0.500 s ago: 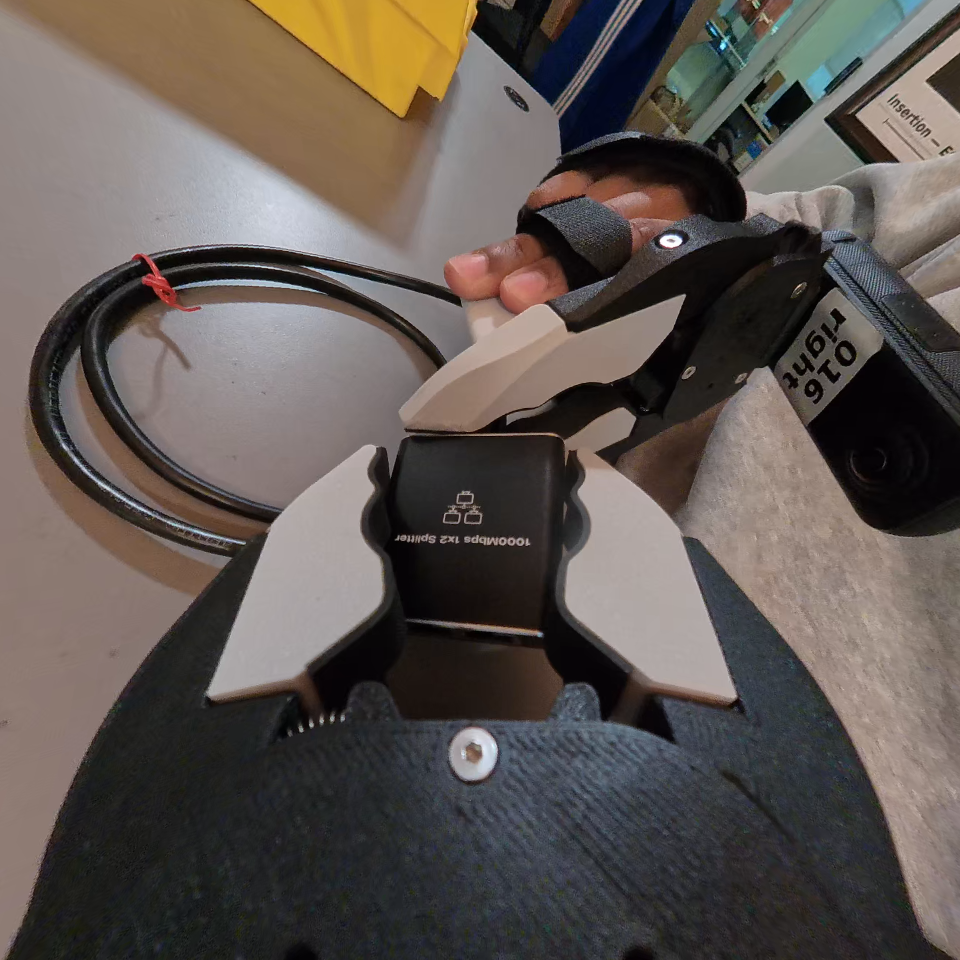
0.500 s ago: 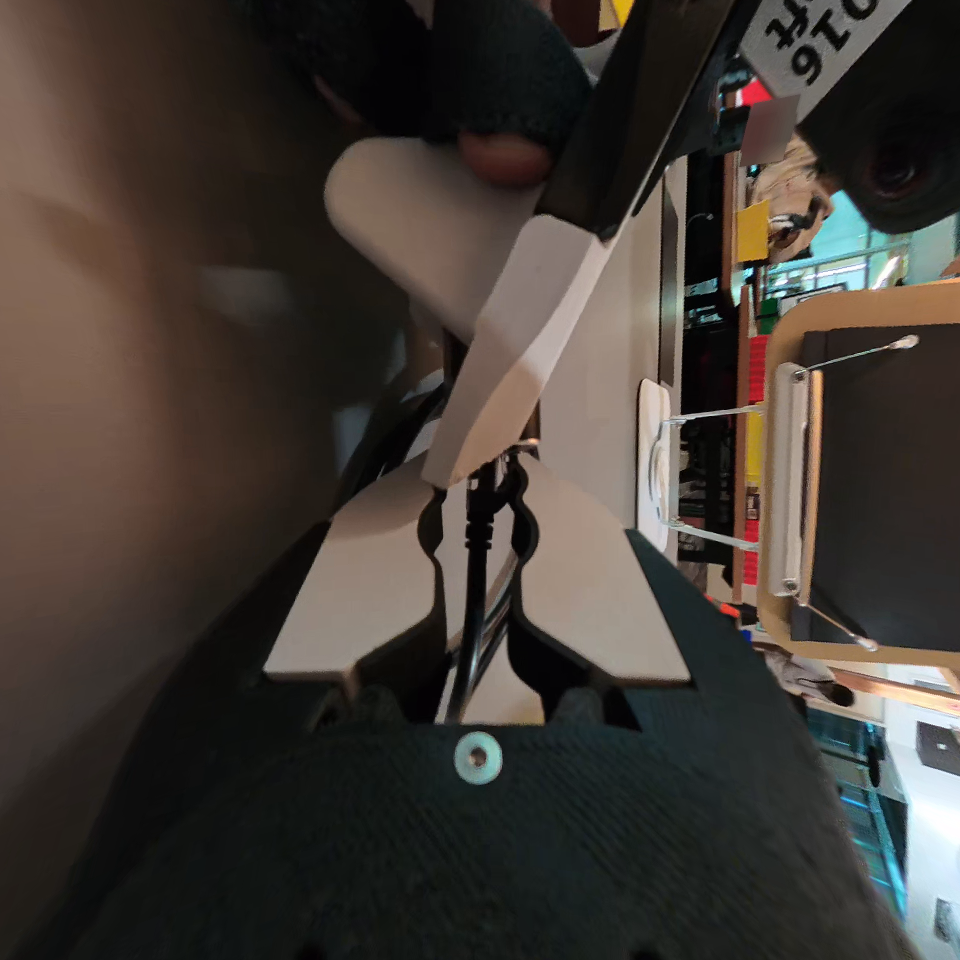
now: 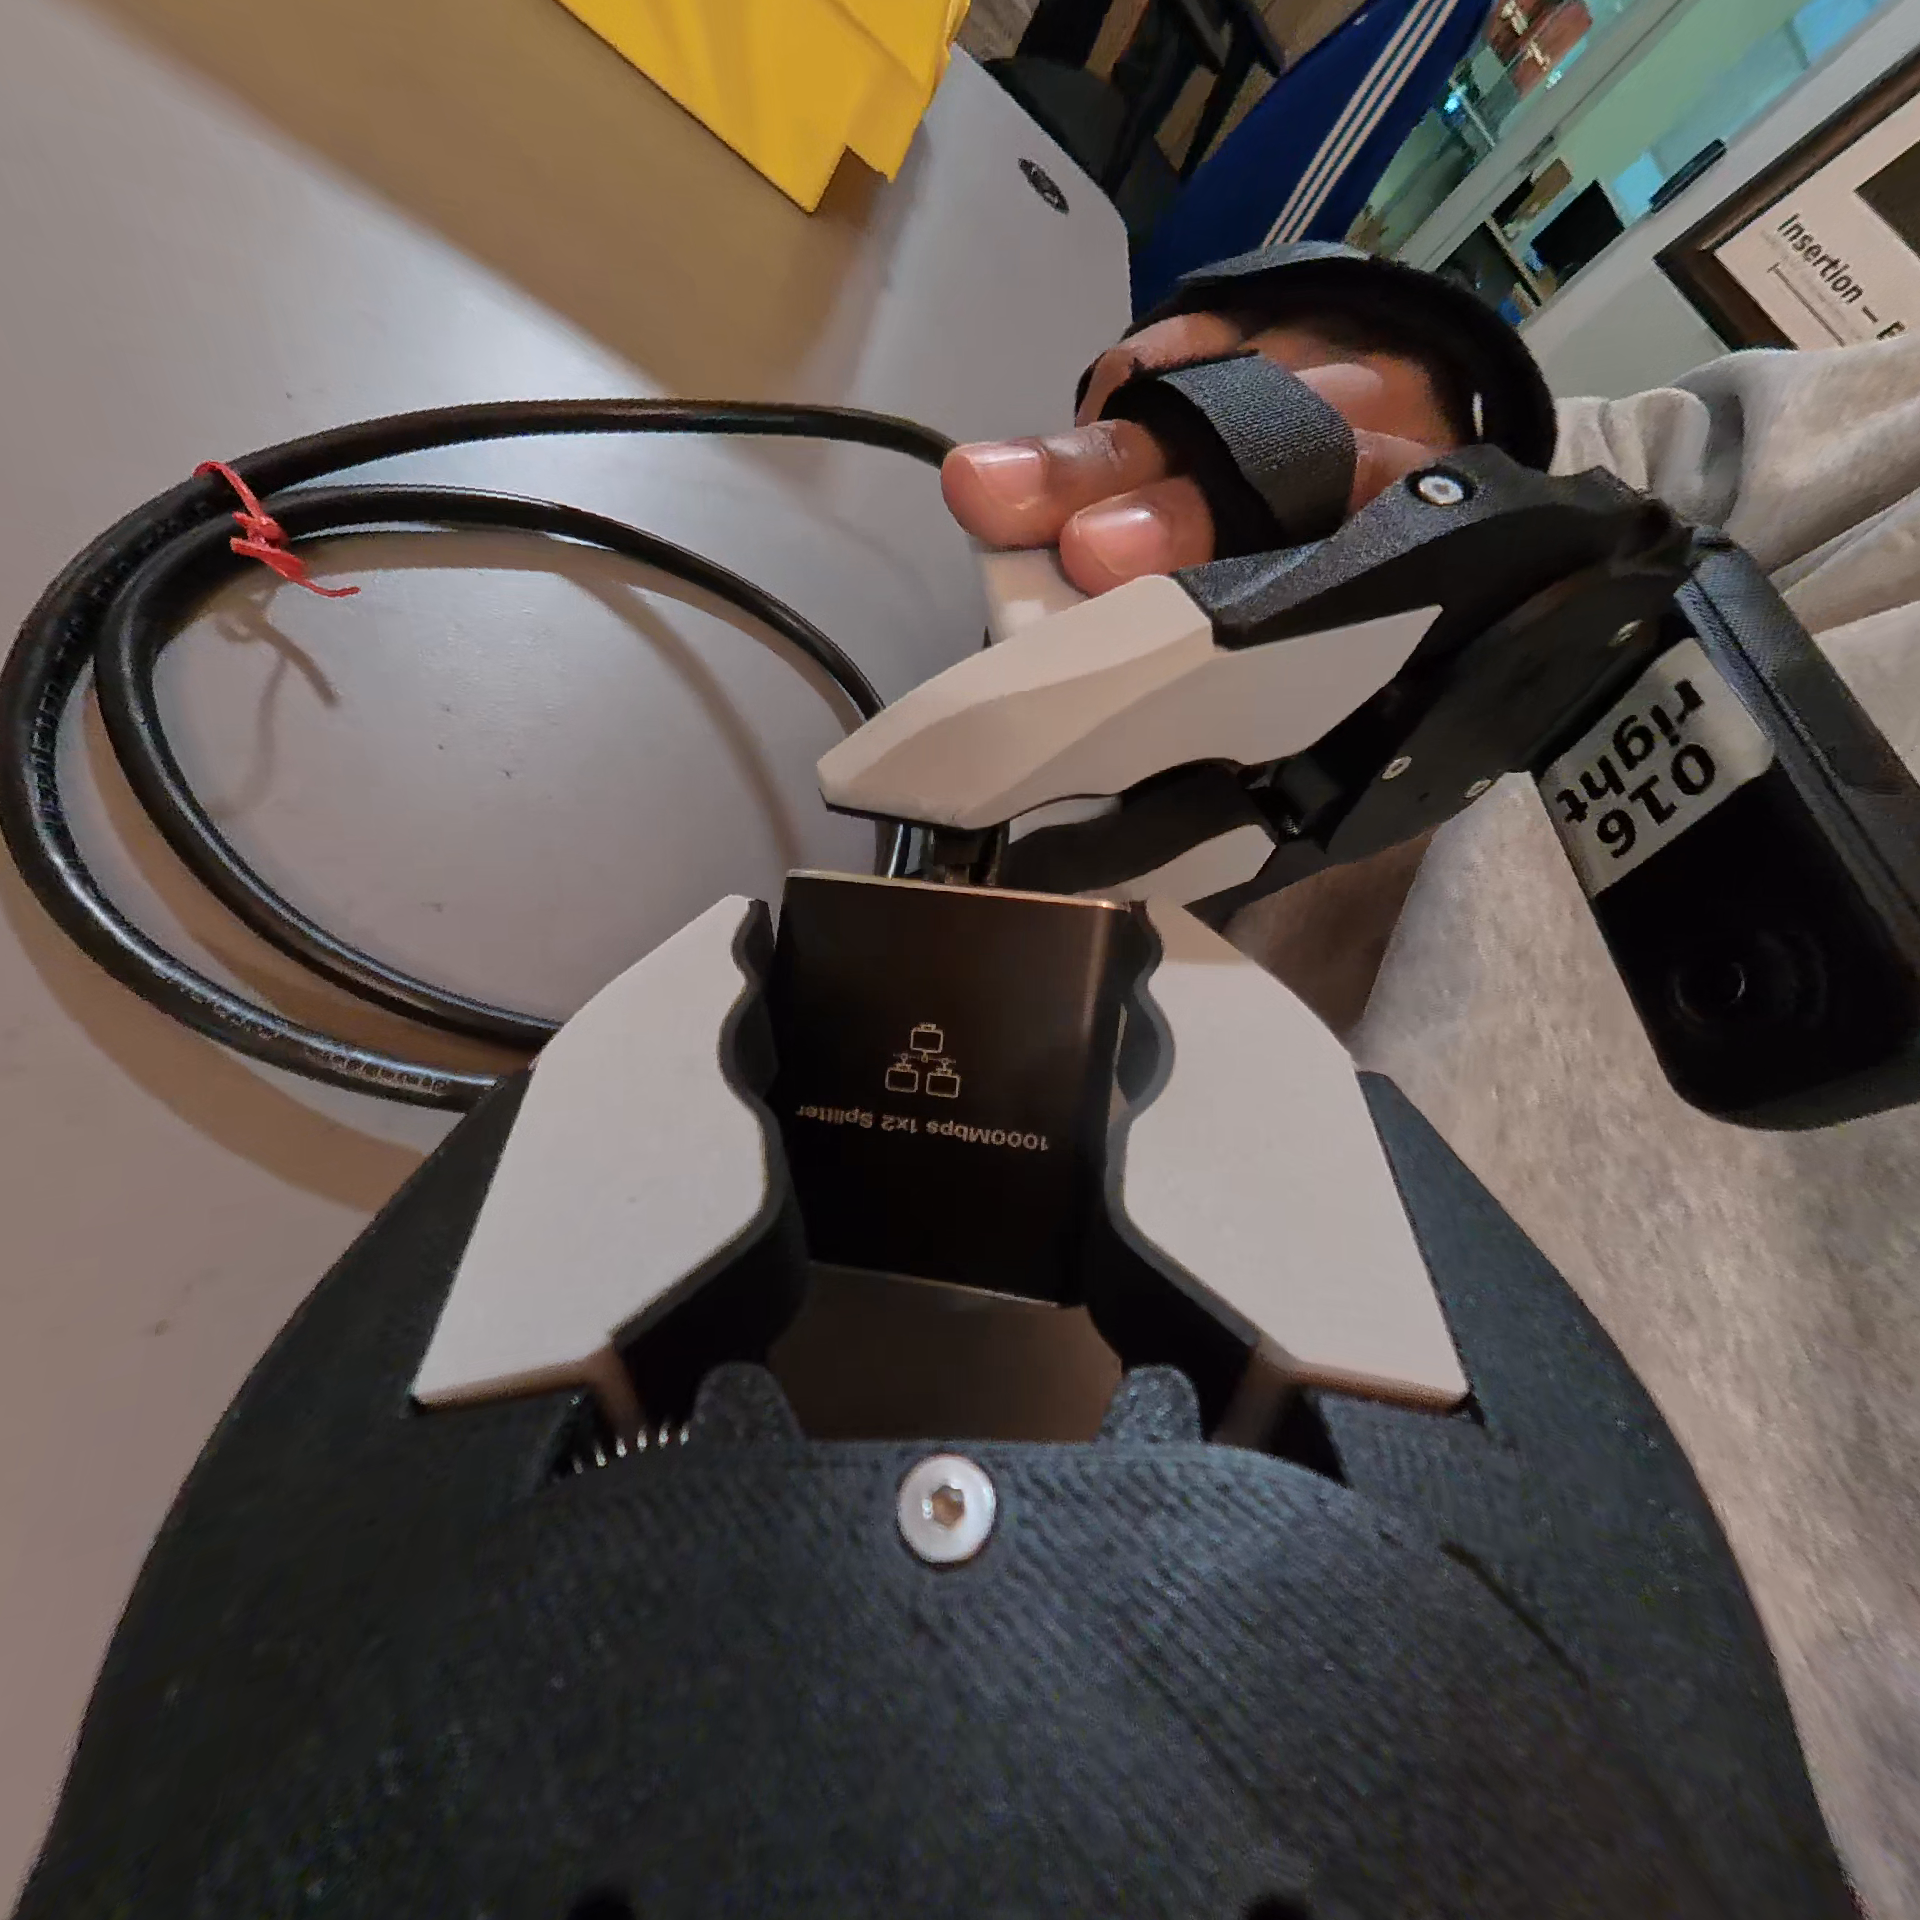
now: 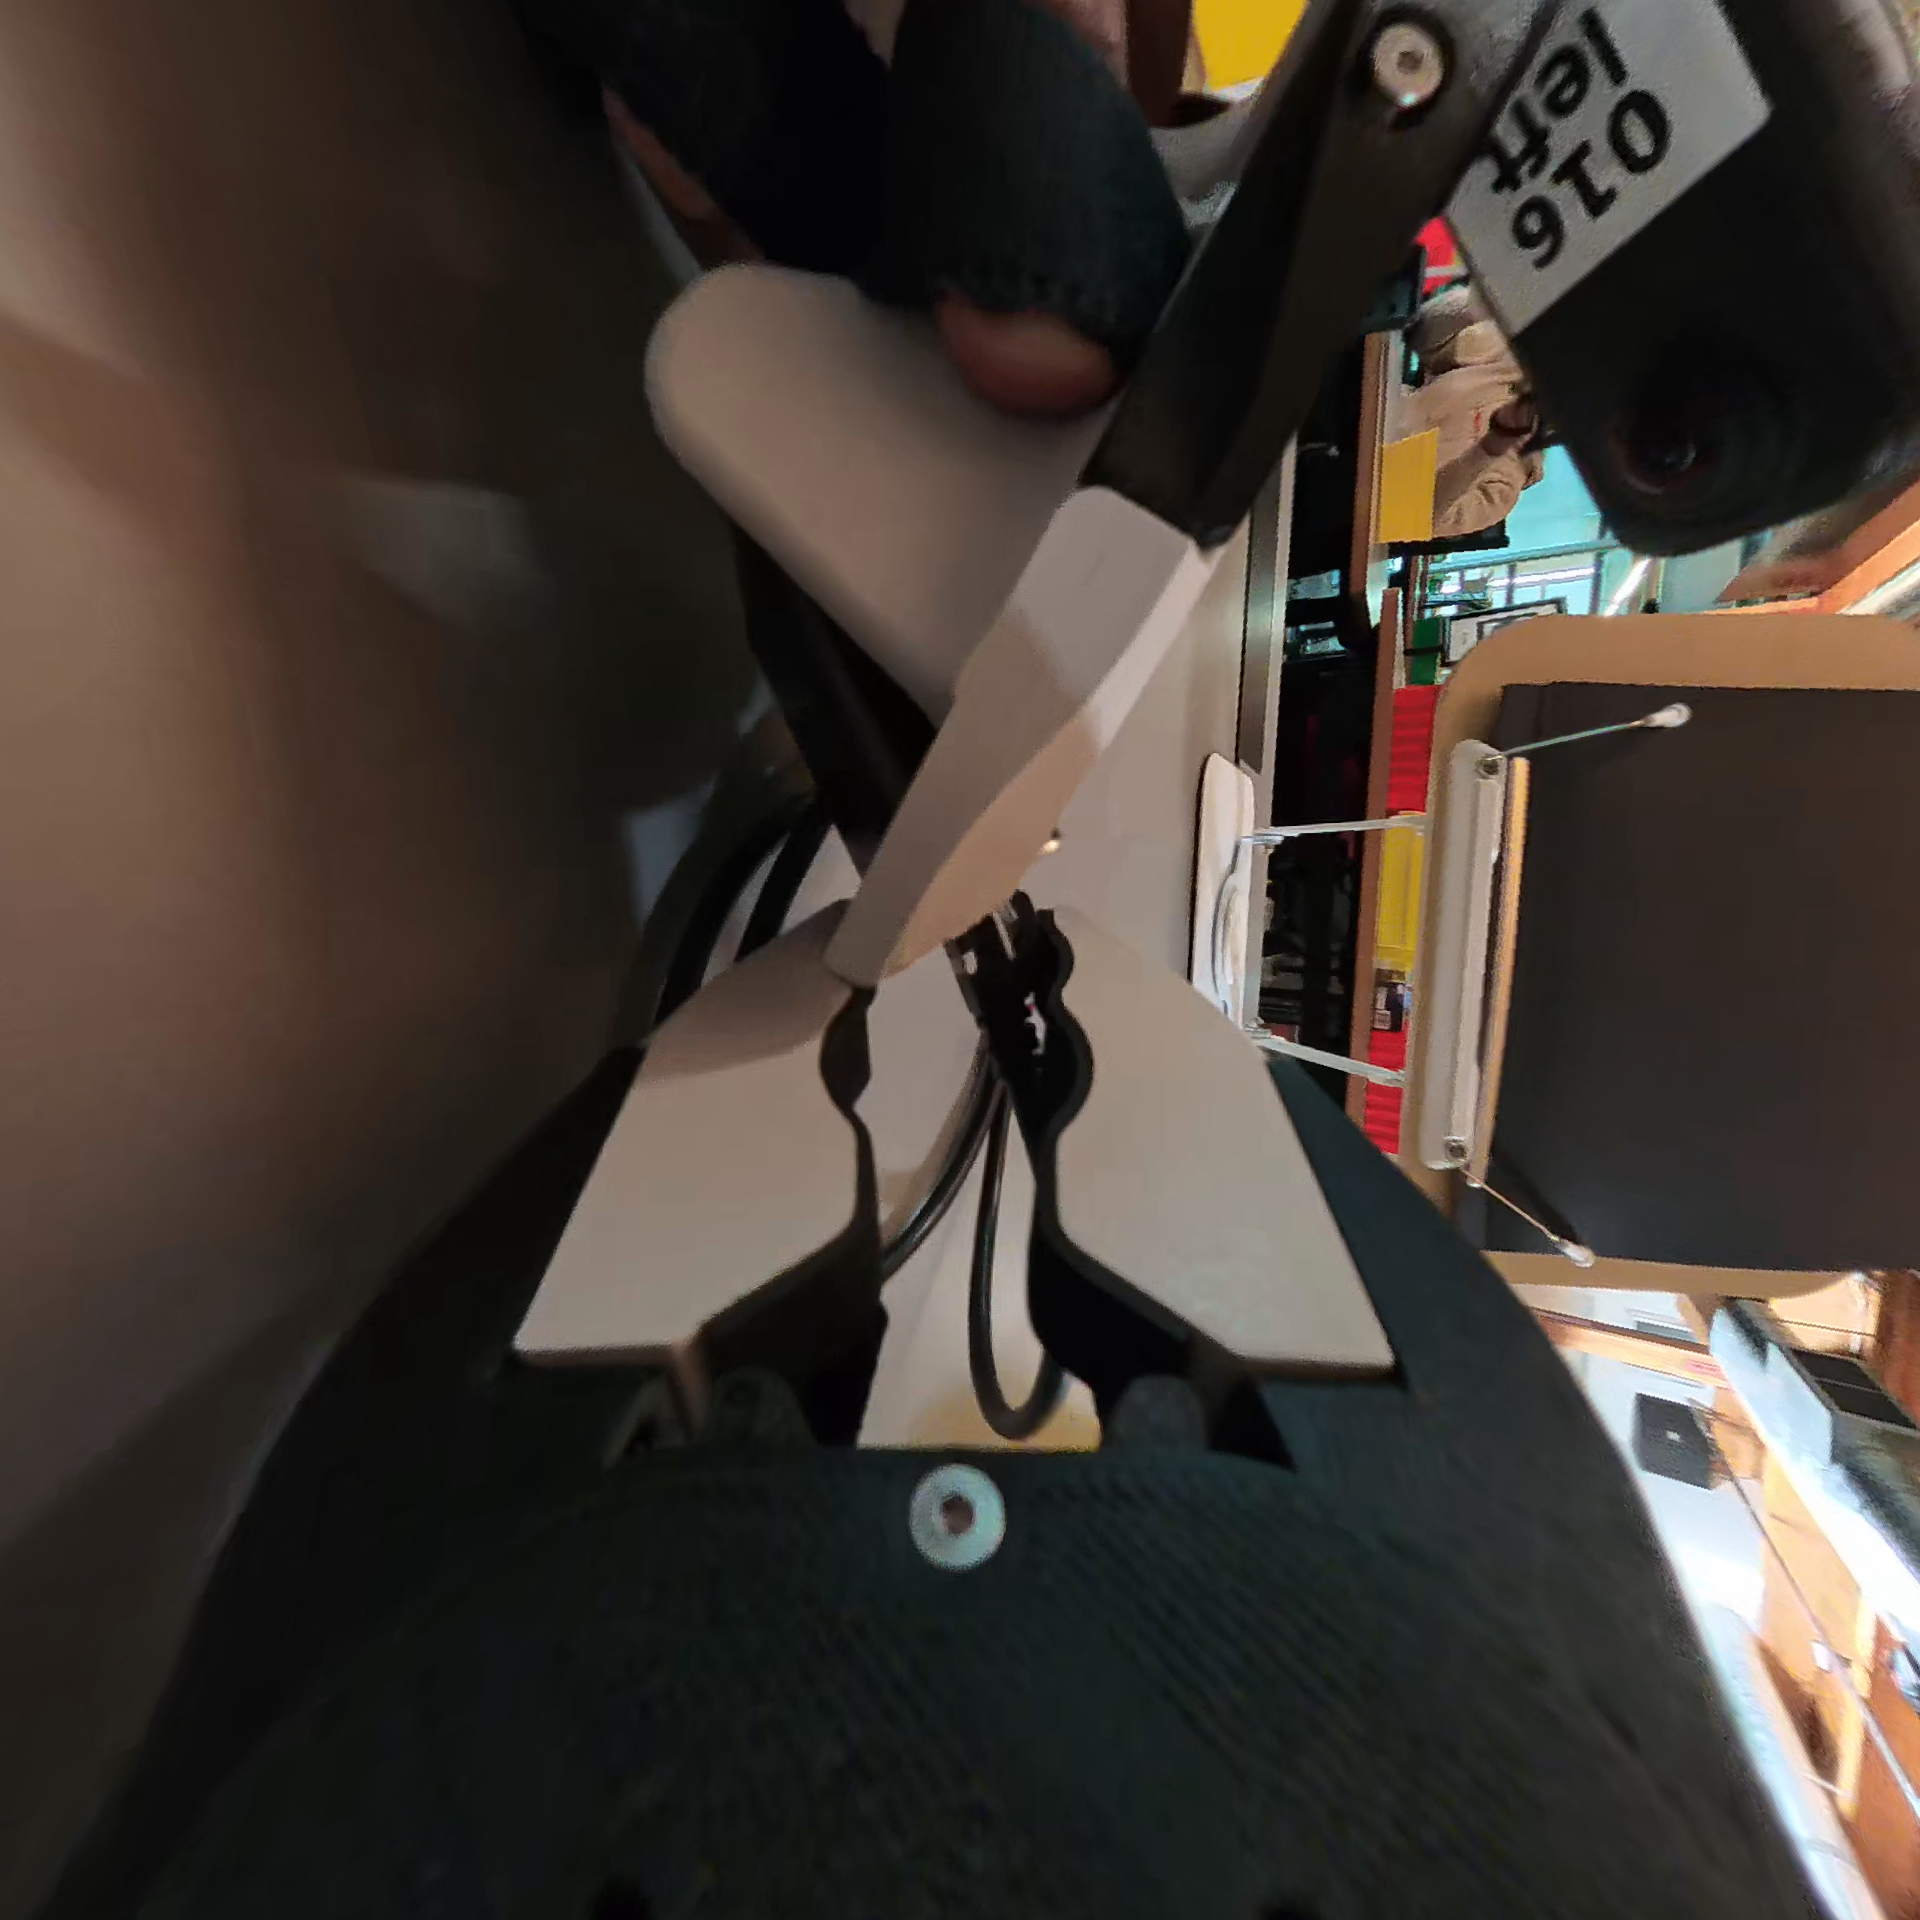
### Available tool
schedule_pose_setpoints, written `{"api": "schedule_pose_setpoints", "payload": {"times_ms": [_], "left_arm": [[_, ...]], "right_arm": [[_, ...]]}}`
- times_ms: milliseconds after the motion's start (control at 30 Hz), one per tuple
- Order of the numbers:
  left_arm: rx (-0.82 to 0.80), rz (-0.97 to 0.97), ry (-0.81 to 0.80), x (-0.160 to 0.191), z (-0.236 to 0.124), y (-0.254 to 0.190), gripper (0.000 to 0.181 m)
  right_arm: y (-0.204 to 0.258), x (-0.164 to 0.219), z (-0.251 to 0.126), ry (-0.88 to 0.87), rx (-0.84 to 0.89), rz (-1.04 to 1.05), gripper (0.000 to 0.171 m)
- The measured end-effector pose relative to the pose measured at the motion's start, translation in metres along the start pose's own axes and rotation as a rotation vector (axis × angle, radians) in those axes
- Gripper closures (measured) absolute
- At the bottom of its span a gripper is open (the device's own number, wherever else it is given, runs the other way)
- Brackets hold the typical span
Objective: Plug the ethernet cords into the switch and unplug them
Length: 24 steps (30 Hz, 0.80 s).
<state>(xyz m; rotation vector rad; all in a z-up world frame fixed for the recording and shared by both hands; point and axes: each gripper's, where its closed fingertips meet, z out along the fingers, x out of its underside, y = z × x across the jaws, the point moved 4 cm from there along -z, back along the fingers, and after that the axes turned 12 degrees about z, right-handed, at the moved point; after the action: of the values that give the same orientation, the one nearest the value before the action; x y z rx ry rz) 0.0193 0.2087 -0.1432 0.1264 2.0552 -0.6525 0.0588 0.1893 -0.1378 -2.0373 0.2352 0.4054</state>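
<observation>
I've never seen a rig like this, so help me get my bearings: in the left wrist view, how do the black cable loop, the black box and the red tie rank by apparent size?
1. Cable loop, largest.
2. Box, though it sits nearer the camera, so it looks bigger than it is.
3. Red tie, smallest by far.

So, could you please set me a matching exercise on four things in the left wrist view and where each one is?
Things:
1. switch
2. black cable
3. red tie
4. yellow object

Places:
A. wrapped round the cable loop
B. clamped between the fingers of the left hand-held gripper
C. lying coiled on the table
D. at the far side of the table, at the top of the view

Pairs: 1-B, 2-C, 3-A, 4-D
</observation>
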Motion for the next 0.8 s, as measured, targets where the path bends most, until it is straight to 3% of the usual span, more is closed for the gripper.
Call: {"api": "schedule_pose_setpoints", "payload": {"times_ms": [333,667,800], "left_arm": [[-0.073,0.026,0.061,0.003,0.006,0.002,0.118],[-0.104,0.040,0.076,0.003,0.006,0.004,0.117],[-0.094,-0.011,0.054,0.005,-0.003,0.009,0.116]], "right_arm": [[0.004,0.003,0.004,0.043,0.040,-0.154,0.143],[0.004,0.008,0.005,0.092,-0.043,-0.067,0.152],[-0.014,0.023,0.002,0.141,0.025,-0.053,0.157]]}}
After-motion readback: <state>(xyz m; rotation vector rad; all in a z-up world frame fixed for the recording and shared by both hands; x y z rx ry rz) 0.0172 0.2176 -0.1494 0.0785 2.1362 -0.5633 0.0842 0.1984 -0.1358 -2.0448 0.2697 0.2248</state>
